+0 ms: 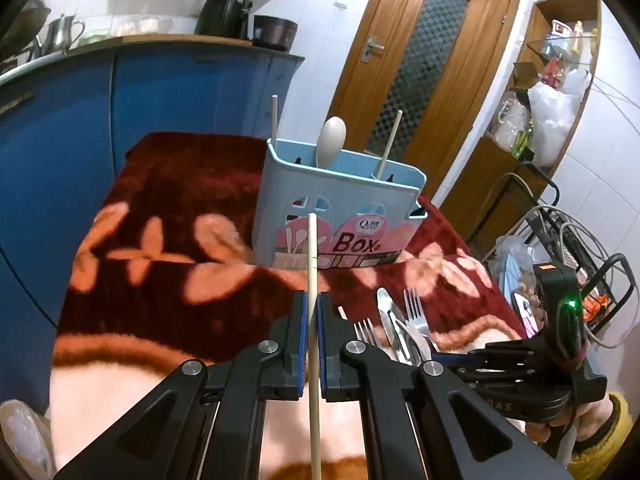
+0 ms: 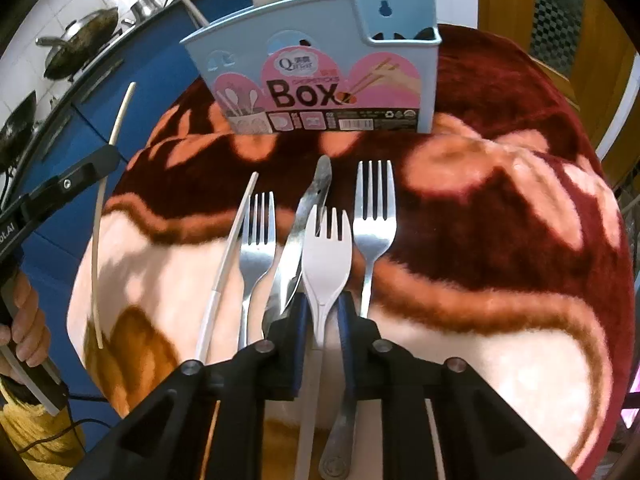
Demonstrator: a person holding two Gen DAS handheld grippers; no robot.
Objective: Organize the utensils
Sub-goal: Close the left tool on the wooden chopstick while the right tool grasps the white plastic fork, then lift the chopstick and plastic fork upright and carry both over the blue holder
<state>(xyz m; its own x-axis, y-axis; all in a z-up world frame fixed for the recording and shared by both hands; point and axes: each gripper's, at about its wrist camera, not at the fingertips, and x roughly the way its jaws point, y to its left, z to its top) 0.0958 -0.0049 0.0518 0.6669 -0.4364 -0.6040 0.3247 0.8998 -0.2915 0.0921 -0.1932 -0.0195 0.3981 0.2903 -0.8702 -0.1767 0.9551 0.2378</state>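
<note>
Tabletop (image 2: 500, 240) under a red flowered blanket carries the blue utensil box (image 2: 316, 64), standing upright at the far side with a spoon (image 1: 332, 136) and chopsticks (image 1: 390, 144) inside. Near the front edge lie two metal forks (image 2: 374, 216), a knife (image 2: 304, 216), a pale chopstick (image 2: 228, 256) and a white plastic fork (image 2: 326, 256), side by side. Right gripper (image 2: 322, 316) tilts steeply down over them, its fingers around the white fork's neck, the pads touching or nearly so. Left gripper (image 1: 313, 320), pitched gently downward toward the box, has its fingers clamped on a wooden chopstick (image 1: 313, 264) raised above the tabletop.
</note>
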